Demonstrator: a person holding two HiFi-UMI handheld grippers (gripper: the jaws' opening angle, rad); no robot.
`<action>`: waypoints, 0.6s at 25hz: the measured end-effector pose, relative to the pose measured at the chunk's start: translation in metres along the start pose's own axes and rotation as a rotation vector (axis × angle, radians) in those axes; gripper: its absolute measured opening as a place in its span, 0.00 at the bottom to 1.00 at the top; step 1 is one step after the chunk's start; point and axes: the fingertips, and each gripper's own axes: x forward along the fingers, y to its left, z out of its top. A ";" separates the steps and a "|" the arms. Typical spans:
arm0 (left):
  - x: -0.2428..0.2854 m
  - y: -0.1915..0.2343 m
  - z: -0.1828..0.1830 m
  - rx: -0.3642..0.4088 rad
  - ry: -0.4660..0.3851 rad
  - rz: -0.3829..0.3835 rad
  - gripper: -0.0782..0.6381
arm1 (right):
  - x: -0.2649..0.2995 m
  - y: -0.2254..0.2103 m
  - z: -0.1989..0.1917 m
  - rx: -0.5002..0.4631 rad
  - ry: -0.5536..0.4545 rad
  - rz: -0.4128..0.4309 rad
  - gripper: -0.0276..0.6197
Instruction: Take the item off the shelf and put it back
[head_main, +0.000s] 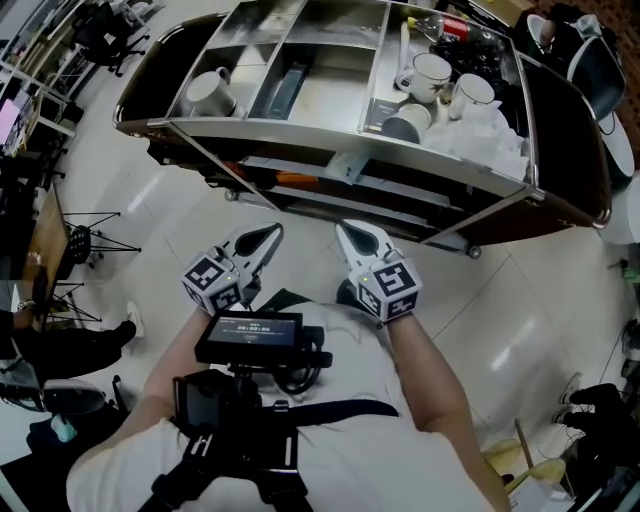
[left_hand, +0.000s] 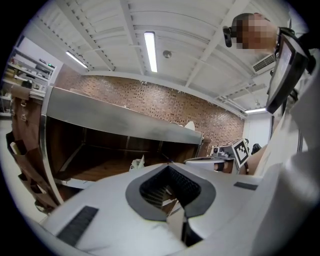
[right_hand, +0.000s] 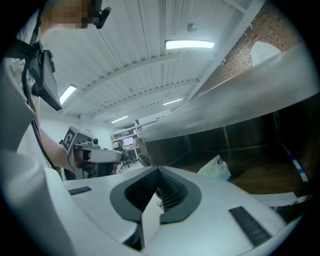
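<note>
A steel-topped shelf cart (head_main: 340, 135) stands in front of me. Its top tray holds a white mug (head_main: 208, 92) at the left, two white cups (head_main: 430, 75) and a grey cup (head_main: 405, 123) at the right, and a white crumpled bag (head_main: 485, 140). My left gripper (head_main: 272, 233) and right gripper (head_main: 345, 229) are side by side close to my chest, well short of the cart, both shut and empty. In the left gripper view the jaws (left_hand: 168, 163) meet at the tip, with the cart's lower shelf and a white bag (left_hand: 136, 163) beyond. In the right gripper view that gripper (right_hand: 159, 169) points at a similar bag (right_hand: 216, 168).
Dark wooden end panels (head_main: 570, 130) flank the cart, which stands on castors on a white tiled floor. A tripod (head_main: 90, 240) and desks are at the left. Cables and dark gear (head_main: 600, 410) lie at the right. A device with a screen (head_main: 250, 335) is strapped to my chest.
</note>
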 end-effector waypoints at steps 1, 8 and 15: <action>0.005 0.002 -0.001 0.004 0.002 -0.004 0.13 | 0.002 -0.003 0.001 -0.007 -0.002 0.001 0.05; 0.030 0.012 0.002 -0.006 0.018 -0.046 0.13 | 0.015 -0.015 0.005 -0.022 0.015 -0.006 0.06; 0.033 0.034 -0.006 -0.016 0.050 -0.106 0.13 | 0.041 -0.019 -0.010 0.006 0.067 -0.058 0.07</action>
